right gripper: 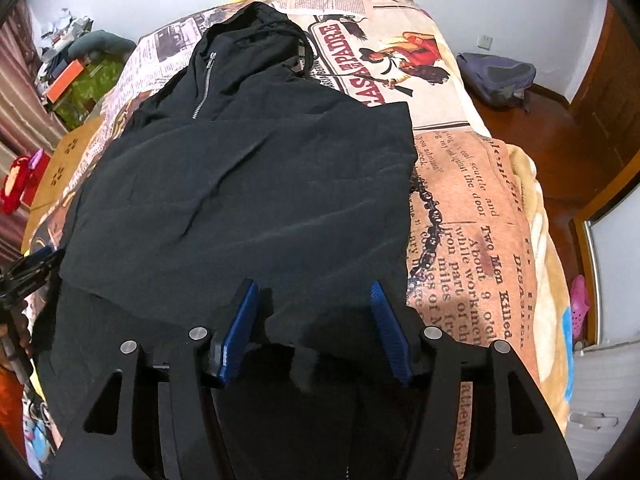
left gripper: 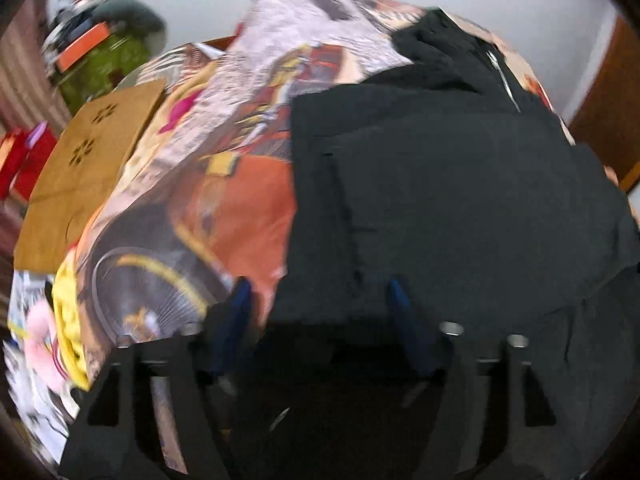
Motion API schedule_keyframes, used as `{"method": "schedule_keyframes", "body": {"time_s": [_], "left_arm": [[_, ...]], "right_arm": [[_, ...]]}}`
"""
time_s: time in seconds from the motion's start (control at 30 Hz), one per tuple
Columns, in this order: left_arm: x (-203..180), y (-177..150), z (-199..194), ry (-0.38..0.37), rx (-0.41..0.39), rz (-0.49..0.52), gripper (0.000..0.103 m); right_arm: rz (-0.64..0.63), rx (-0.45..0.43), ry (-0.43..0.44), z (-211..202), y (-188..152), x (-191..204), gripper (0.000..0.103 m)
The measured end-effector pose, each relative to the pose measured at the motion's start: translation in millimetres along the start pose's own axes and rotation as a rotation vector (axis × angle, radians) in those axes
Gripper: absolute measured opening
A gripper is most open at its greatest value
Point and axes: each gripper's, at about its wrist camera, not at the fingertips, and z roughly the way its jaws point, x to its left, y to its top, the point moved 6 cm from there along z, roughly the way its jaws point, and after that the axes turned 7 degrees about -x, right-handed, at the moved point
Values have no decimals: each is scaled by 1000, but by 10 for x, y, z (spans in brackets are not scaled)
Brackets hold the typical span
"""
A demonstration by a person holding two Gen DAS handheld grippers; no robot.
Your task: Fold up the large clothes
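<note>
Black jacket (right gripper: 240, 184) lies spread on the printed bed cover (right gripper: 472, 208), its near hem beneath and between the released jaws of the left gripper (left gripper: 320, 300) and the right gripper (right gripper: 314, 300), neither clamping it.

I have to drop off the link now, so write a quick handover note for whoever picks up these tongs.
Left tongs: open, nothing between the pads, over the near left edge of the black jacket.
Right tongs: open above the near hem, no grip.
Jacket lies on the printed blanket, zip and hood at the far end.
Done: sides appear folded in.
Left: probably fold the near hem toward the hood.
</note>
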Motion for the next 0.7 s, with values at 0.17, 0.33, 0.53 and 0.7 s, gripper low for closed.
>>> {"method": "schedule_keyframes", "body": {"time_s": [0.17, 0.33, 0.53, 0.7], "left_arm": [[58, 35, -114, 29, 35, 36, 78], [-24, 331, -260, 57, -11, 128, 78], [-426, 1000, -498, -3, -127, 180, 78], [-825, 1588, -602, -119, -200, 172, 78]], "right_arm": [[-2, 12, -4, -43, 50, 22, 56], [27, -33, 53, -196, 231, 64, 56], [28, -139, 54, -422, 673, 143, 56], [2, -230, 52, -553, 1081, 291, 56]]}}
